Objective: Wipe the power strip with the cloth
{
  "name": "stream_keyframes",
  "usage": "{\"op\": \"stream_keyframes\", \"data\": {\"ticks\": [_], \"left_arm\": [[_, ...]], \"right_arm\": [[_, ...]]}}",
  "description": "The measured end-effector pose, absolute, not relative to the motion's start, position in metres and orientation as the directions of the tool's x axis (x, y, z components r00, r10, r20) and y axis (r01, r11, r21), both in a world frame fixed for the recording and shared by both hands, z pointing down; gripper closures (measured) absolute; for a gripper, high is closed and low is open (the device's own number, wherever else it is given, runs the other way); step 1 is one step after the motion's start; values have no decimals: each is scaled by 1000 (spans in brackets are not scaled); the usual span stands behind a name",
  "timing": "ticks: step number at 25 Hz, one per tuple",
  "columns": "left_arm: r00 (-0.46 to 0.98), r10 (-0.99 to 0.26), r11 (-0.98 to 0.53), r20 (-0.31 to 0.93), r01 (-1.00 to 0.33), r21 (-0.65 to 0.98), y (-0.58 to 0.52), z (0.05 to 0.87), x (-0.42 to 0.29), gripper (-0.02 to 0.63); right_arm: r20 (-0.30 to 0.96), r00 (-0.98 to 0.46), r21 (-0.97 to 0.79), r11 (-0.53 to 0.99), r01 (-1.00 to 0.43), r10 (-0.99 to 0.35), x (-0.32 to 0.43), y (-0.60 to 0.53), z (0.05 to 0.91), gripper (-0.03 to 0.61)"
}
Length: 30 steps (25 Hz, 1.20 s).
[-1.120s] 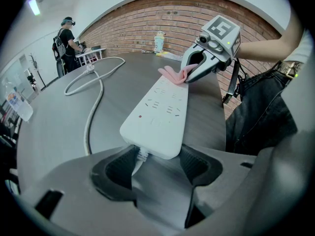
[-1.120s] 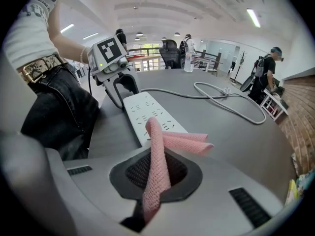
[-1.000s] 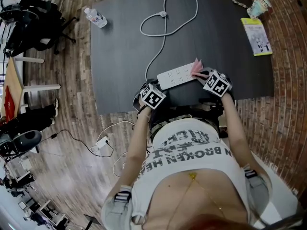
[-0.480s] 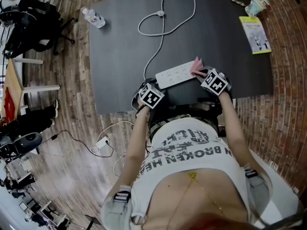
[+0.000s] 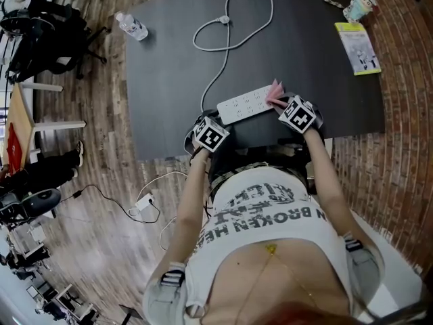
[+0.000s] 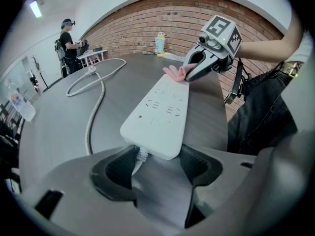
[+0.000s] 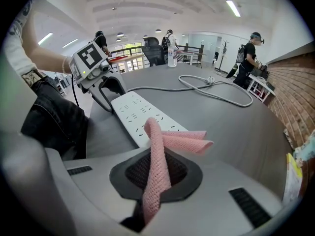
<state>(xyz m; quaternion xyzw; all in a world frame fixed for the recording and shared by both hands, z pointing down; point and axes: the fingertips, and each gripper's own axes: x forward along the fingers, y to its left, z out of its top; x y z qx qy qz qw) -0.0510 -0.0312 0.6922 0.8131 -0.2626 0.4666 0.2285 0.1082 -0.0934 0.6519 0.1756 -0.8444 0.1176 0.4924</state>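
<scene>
the white plastic power strip [image 5: 247, 104] lies on the dark grey table [image 5: 169, 59], its long axis running gripper to gripper. the left gripper [image 6: 156, 168] clamps the strip's cord end. the right gripper [image 7: 156, 176], at the strip's other end, pinches the pink mesh cloth [image 7: 158, 146] touching it. no brand is legible on the strip; the shirt print shows "broken".

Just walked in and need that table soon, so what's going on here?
A person is wiping a strip on the table. The left tongs clasp its cord end, steadying it. The right tongs pinch a pink cloth, whose loose end lies on the strip's other end.
</scene>
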Motion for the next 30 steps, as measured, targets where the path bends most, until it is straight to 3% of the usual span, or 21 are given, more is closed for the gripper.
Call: {"op": "stream_keyframes", "data": {"ticks": [8, 15, 18, 23, 30], "left_arm": [[407, -286, -747, 867, -661, 64, -32, 687, -54, 347], [411, -475, -627, 778, -778, 29, -41, 649, -46, 353], [442, -532, -590, 722, -805, 59, -41, 626, -36, 400], [474, -626, -547, 619, -833, 84, -40, 580, -14, 573], [495, -723, -495, 482, -858, 139, -39, 528, 8, 606]], "right_arm": [[860, -432, 102, 919, -380, -274, 102, -92, 645, 561], [752, -590, 43, 915, -402, -294, 91, -90, 613, 561], [713, -635, 45, 923, -381, -297, 85, -86, 598, 561], [635, -695, 129, 934, -333, -335, 71, -83, 558, 561], [487, -807, 81, 938, -338, -333, 52, -69, 505, 561]]}}
